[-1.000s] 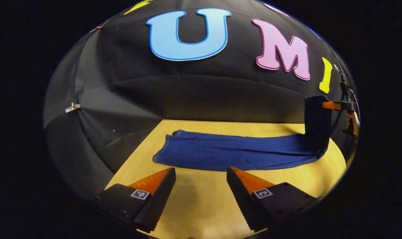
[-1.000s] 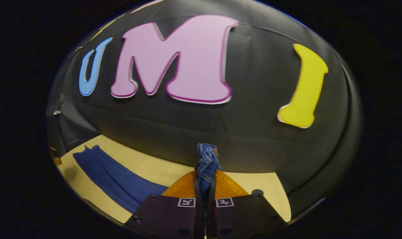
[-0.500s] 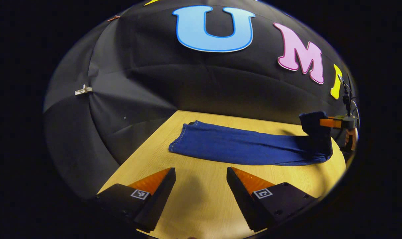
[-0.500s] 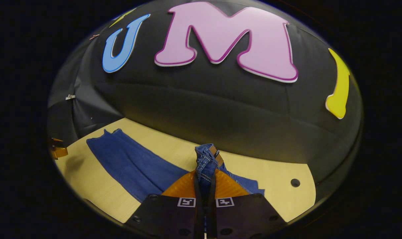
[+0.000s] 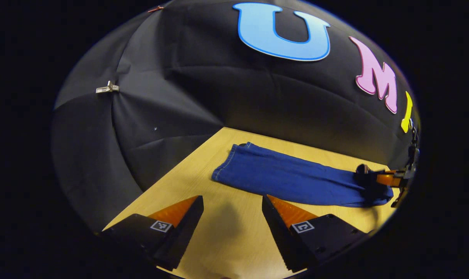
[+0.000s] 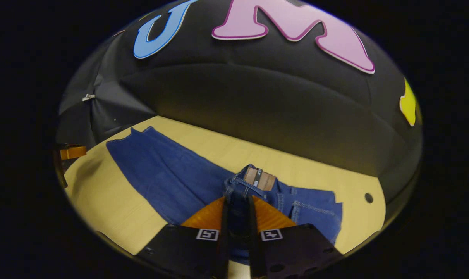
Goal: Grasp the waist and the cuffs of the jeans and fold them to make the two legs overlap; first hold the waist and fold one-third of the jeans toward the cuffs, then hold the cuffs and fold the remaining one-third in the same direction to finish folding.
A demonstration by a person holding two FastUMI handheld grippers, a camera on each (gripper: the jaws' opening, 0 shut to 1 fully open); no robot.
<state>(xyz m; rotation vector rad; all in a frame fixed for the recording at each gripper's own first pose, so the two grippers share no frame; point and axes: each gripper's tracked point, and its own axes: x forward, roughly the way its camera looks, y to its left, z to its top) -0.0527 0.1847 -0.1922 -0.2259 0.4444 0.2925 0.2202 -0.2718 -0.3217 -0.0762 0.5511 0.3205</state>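
At twelve o'clock off my right tongs (image 6: 238,211), clenched on the waist (image 6: 257,179), jeans (image 5: 284,179) run toward ten; left tongs (image 5: 230,213) gape, idle.

Light wooden table (image 5: 234,240) runs to the black cloth wall (image 5: 203,100), where a small metal clip (image 5: 107,89) sits.

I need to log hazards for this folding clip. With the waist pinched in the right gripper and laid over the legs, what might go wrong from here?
1. The right gripper pinches a bunched wad of the waist; on release the fold may lie crooked or wrinkled.
2. The left gripper is open above the table, short of the cuffs, so nothing pins the jeans; they may slide.
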